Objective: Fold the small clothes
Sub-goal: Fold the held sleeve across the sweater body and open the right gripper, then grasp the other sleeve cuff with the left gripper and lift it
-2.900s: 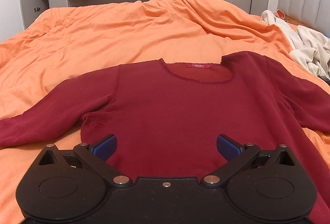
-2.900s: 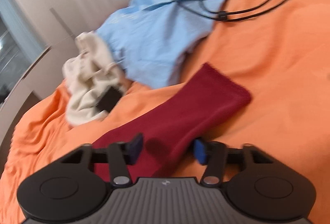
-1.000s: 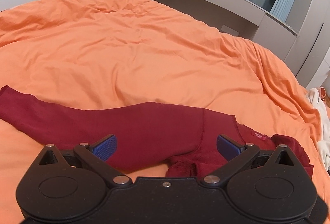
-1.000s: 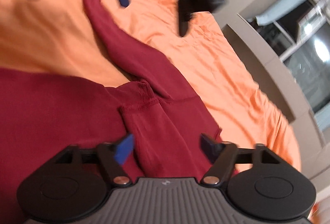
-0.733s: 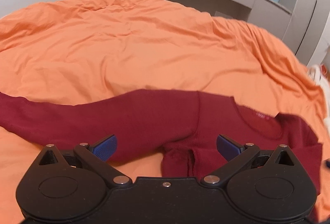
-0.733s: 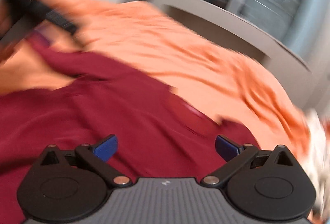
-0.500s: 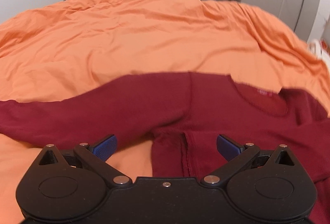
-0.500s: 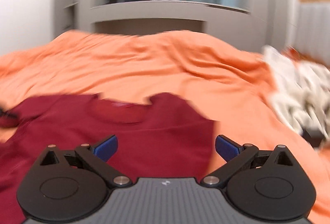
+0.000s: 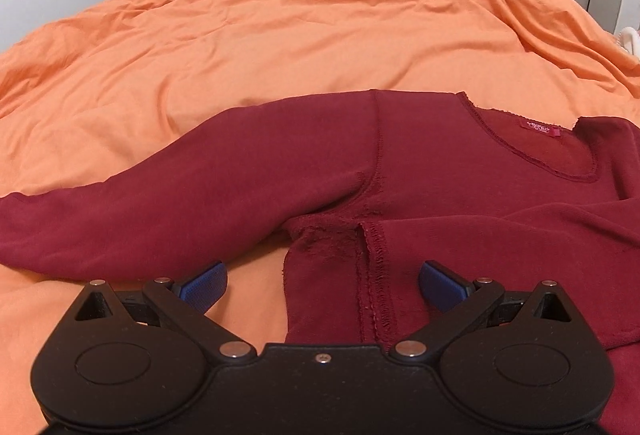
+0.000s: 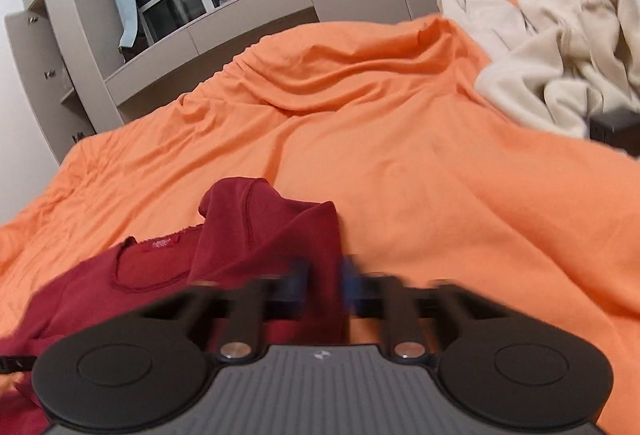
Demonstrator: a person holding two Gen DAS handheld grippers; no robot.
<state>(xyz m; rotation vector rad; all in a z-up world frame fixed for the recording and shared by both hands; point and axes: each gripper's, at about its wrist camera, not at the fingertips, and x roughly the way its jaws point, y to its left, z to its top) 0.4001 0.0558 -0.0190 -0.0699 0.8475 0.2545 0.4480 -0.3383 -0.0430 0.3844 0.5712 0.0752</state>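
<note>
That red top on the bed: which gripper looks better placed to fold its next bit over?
Probably the right gripper: its jaws look nearly closed around a fold of the red top, though blur hides the contact. The left gripper is wide open above the armpit seam, holding nothing.

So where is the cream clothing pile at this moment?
In the right wrist view, the cream clothing pile lies at the upper right on the orange duvet, well beyond the red top.
</note>
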